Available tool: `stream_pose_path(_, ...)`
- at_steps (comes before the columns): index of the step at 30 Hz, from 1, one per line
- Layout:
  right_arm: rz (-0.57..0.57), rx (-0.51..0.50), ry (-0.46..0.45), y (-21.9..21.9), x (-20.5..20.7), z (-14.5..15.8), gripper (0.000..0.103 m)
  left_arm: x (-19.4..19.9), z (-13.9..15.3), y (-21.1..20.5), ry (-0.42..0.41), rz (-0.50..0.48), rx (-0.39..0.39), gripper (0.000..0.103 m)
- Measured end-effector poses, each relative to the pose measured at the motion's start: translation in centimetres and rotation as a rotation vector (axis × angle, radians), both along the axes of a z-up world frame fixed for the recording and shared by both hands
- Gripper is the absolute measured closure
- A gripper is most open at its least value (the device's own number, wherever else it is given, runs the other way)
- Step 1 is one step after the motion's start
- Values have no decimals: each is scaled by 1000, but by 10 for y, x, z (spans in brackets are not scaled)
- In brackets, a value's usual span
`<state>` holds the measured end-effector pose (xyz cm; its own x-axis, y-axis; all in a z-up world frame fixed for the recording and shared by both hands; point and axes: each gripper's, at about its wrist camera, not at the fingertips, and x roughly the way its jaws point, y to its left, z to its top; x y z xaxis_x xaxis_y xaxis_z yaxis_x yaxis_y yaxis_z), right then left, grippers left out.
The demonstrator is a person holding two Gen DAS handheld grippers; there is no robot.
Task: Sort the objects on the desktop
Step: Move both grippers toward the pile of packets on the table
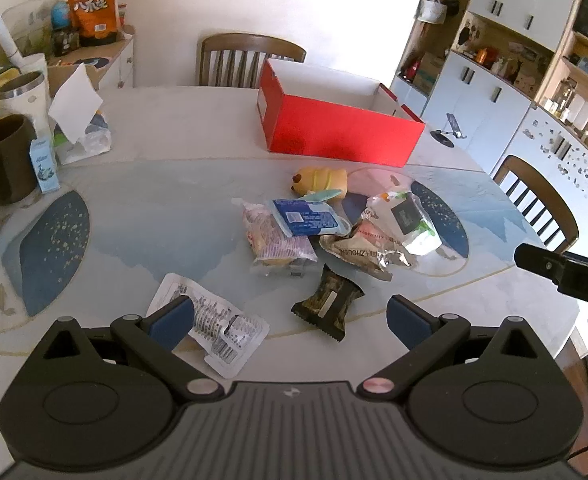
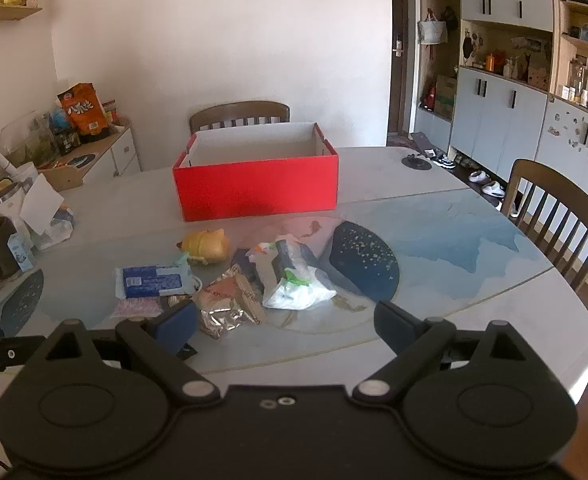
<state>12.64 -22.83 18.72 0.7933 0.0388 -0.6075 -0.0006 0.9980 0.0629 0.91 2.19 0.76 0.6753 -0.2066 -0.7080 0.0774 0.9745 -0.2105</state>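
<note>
- Looking along the left wrist view, the left gripper point(image 1: 289, 320) is seen spread wide and holding nothing, above a clear blister pack point(image 1: 209, 322) and a dark snack bar point(image 1: 328, 306); further packets are heaped mid-table before the red box point(image 1: 334, 128)
- From the right wrist view, the right gripper point(image 2: 283, 322) is likewise held wide and unladen, near a foil packet point(image 2: 225, 304) and white bag point(image 2: 298, 284); the red box point(image 2: 255, 188) is set beyond them

The box point(image 2: 255, 194) sits on the counter point(image 2: 414, 168), behind the pile of snack packs point(image 2: 229, 280). A chair point(image 2: 239, 114) stands behind the box. Cups point(image 1: 21, 96) stand far left.
</note>
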Motion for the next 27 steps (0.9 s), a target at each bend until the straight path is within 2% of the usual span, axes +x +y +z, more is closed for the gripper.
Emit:
stream_pose_path(13, -8, -25, -17, -9, 28, -8, 8, 31, -2, -2, -17, 6, 7, 0)
stream_pose_path(21, 32, -41, 0, -16, 63, -21, 10, 59, -5, -20, -43, -48, 2, 0)
stream_pose_path(27, 65, -48, 27, -25, 89, -34, 10, 83, -12, -40, -44, -90, 35, 0)
